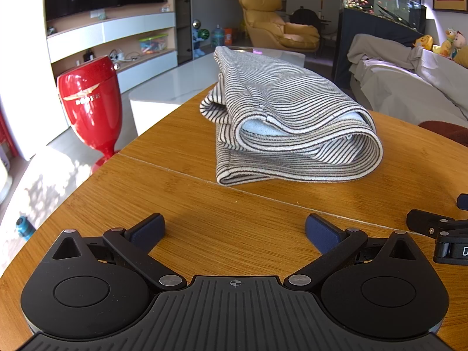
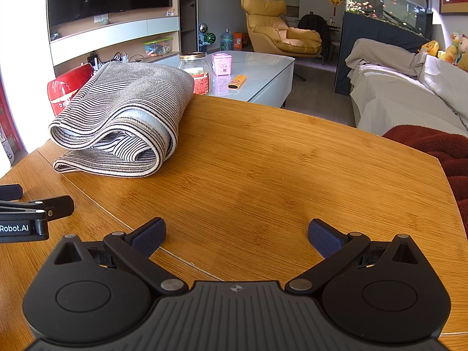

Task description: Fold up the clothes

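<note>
A grey-and-white striped garment (image 1: 289, 117) lies folded in a loose bundle on the round wooden table (image 1: 204, 228). In the right wrist view the garment (image 2: 122, 117) sits at the far left of the table (image 2: 278, 175). My left gripper (image 1: 235, 228) is open and empty, low over the table, a short way in front of the garment. My right gripper (image 2: 237, 234) is open and empty over bare wood, to the right of the garment. Part of the right gripper shows at the edge of the left wrist view (image 1: 438, 228), and part of the left gripper at the edge of the right wrist view (image 2: 32, 210).
A red goblet-shaped bin (image 1: 90, 102) stands on the floor left of the table. A white coffee table (image 2: 257, 76) with a jar (image 2: 196, 70) and a pink box (image 2: 221, 63) lies beyond. A covered sofa (image 2: 403, 99) and a dark red cushion (image 2: 438, 152) are on the right.
</note>
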`<move>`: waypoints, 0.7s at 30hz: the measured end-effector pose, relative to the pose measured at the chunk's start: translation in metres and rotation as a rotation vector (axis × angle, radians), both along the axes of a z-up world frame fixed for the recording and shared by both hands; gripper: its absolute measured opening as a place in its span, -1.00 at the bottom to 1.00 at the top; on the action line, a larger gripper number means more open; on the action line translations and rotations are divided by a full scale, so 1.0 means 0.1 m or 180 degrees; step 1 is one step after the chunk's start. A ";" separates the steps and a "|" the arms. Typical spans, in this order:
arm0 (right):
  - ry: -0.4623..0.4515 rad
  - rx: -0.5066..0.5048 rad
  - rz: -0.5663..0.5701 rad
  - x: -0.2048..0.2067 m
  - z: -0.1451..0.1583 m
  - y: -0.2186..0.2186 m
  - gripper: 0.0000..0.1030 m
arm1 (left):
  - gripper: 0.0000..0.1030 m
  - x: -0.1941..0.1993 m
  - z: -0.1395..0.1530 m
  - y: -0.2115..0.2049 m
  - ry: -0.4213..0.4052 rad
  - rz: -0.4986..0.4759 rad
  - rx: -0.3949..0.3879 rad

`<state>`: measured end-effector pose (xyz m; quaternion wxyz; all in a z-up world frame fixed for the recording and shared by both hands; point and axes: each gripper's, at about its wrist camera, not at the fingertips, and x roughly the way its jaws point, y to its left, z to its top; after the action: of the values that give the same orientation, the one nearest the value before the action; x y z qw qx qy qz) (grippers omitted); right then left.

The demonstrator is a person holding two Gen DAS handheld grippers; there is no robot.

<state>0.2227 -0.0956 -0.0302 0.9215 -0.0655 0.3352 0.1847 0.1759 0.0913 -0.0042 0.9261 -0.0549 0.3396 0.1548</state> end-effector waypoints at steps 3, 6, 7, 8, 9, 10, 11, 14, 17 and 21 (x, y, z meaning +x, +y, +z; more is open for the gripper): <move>0.0000 0.0000 0.0000 0.00 0.00 0.00 1.00 | 1.00 0.00 0.00 0.00 0.0000 0.0000 0.0000; -0.0001 0.0000 -0.0001 0.00 0.00 0.00 1.00 | 1.00 0.00 0.00 0.00 0.0000 0.0000 0.0000; -0.0001 0.0000 -0.0001 0.00 0.01 0.00 1.00 | 1.00 0.00 0.00 0.00 -0.0001 0.0000 0.0000; -0.0001 0.0000 0.0000 0.00 0.01 0.01 1.00 | 1.00 0.00 0.00 0.00 0.0000 0.0000 0.0001; -0.0001 0.0000 0.0000 0.00 0.01 0.01 1.00 | 1.00 0.00 0.00 0.00 0.0001 -0.0004 0.0000; -0.0001 0.0000 -0.0001 0.00 0.01 0.01 1.00 | 1.00 0.00 0.00 0.01 0.0009 -0.0041 -0.0006; -0.0001 0.0000 -0.0001 0.00 0.01 0.01 1.00 | 1.00 0.00 0.00 0.01 0.0018 -0.0077 -0.0013; -0.0001 0.0000 -0.0001 0.00 0.01 0.01 1.00 | 1.00 0.00 0.02 0.02 0.0073 -0.0145 -0.0045; -0.0001 0.0001 -0.0001 0.00 0.01 0.01 1.00 | 1.00 -0.03 0.03 0.02 0.0122 0.0010 -0.0036; -0.0001 0.0000 -0.0001 0.00 0.01 0.01 1.00 | 1.00 -0.03 0.03 0.03 0.0117 0.0025 -0.0052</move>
<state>0.2228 -0.0946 -0.0294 0.9216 -0.0655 0.3350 0.1846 0.1733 0.0944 -0.0015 0.9186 -0.0609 0.3576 0.1567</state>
